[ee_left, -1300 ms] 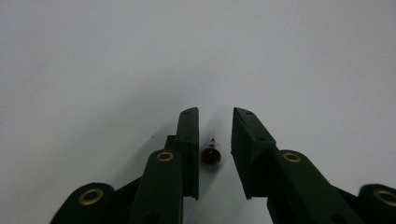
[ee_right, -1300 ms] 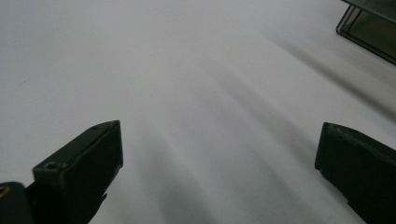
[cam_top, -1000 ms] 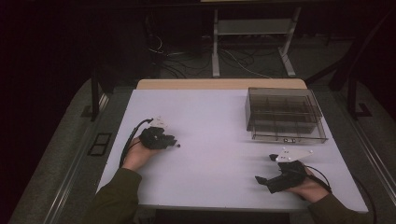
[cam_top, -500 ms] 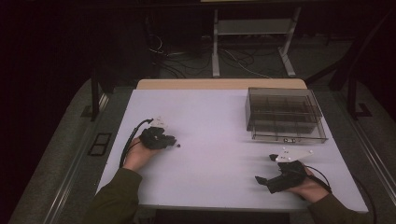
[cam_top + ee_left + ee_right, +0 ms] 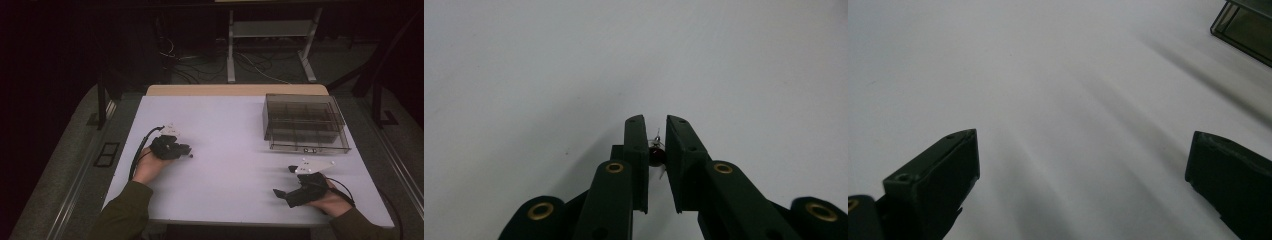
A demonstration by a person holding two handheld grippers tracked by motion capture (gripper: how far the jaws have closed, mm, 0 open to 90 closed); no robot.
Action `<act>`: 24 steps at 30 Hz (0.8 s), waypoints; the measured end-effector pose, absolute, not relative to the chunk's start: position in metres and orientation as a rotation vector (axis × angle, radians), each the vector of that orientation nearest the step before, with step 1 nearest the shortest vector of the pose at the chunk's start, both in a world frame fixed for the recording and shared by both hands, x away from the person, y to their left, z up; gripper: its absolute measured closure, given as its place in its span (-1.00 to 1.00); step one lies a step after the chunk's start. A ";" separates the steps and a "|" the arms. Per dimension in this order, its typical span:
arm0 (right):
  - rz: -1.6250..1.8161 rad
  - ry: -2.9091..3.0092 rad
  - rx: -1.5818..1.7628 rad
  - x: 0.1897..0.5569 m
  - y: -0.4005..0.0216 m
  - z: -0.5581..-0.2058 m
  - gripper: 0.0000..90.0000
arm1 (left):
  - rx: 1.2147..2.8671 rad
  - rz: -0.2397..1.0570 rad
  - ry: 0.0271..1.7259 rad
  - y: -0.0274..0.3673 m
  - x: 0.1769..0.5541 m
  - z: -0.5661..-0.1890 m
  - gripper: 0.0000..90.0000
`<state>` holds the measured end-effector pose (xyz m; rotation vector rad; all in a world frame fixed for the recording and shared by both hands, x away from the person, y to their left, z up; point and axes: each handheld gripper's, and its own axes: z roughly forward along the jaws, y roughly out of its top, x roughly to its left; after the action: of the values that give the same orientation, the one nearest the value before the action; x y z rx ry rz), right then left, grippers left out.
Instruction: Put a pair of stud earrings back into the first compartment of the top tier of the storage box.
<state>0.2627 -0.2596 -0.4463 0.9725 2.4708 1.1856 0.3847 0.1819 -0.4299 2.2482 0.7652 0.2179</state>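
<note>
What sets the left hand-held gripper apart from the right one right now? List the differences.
The left hand-held gripper has its jaws nearly together, pinching a small dark red bead-like part; the right hand-held gripper has its jaws wide apart with nothing between them. In the high view the left one sits at the table's left side, the right one near the front right corner, closer to the clear compartment box. Both are black, hand-held and low over the table.

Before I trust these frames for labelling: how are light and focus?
High view: dim, dark surround, white table lit. Left gripper view: sharp, even light, small dark bead clear between the jaws. Right gripper view: soft, streaky shadows across the table, box corner blurred.
</note>
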 end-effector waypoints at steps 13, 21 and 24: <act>1.184 2.476 0.972 0.263 -0.260 -0.447 -0.99 | 2.215 0.207 0.720 0.166 0.371 -0.414 0.76; 1.185 2.480 0.973 0.264 -0.260 -0.447 -0.99 | 2.212 0.182 0.678 0.156 0.366 -0.409 0.76; 1.182 2.482 0.970 0.264 -0.260 -0.447 -0.99 | 2.208 0.174 0.674 0.152 0.364 -0.408 0.76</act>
<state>0.2639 -0.2596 -0.4470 0.9701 2.4825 1.1819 0.3642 0.1517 -0.4084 2.2085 0.6738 0.1743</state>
